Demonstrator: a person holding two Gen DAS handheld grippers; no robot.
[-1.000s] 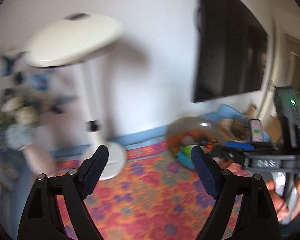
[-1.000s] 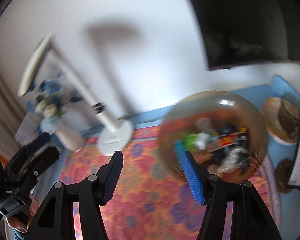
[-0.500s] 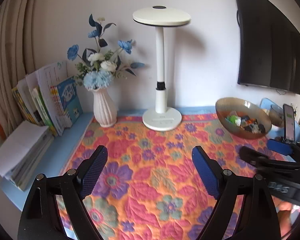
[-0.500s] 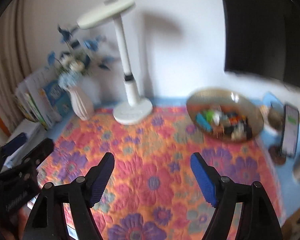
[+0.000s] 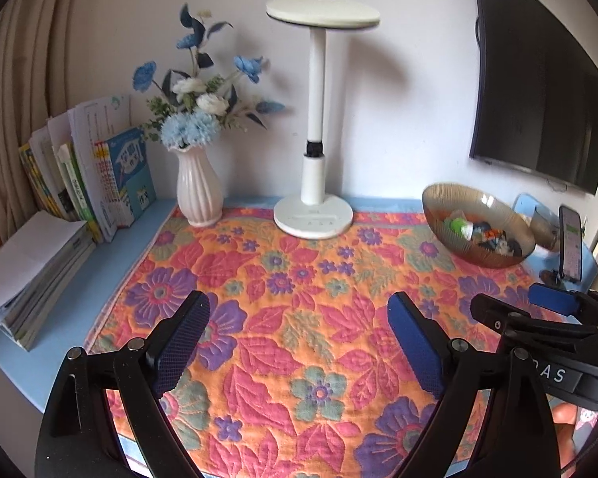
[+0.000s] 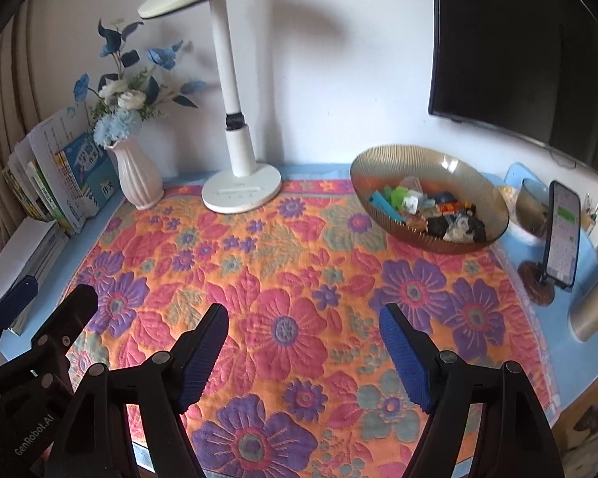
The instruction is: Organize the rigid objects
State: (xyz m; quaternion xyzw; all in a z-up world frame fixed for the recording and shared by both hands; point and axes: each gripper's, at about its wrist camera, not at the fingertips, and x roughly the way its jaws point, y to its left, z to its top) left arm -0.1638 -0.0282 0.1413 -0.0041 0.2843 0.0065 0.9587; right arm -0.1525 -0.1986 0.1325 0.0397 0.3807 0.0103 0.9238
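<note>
Both cameras have swung down off the wall and settled on the flowery mat (image 6: 291, 279), so now the left claw (image 5: 299, 342) and right claw (image 6: 303, 352) hang wide open and empty, with the small toys (image 6: 430, 211) all piled in the bowl (image 6: 378, 167) at the back right.

"GenRobot.AI" on left hand-held gripper (image 6: 28, 318) body, "DAS" on right hand-held gripper (image 5: 538, 310) body
</note>
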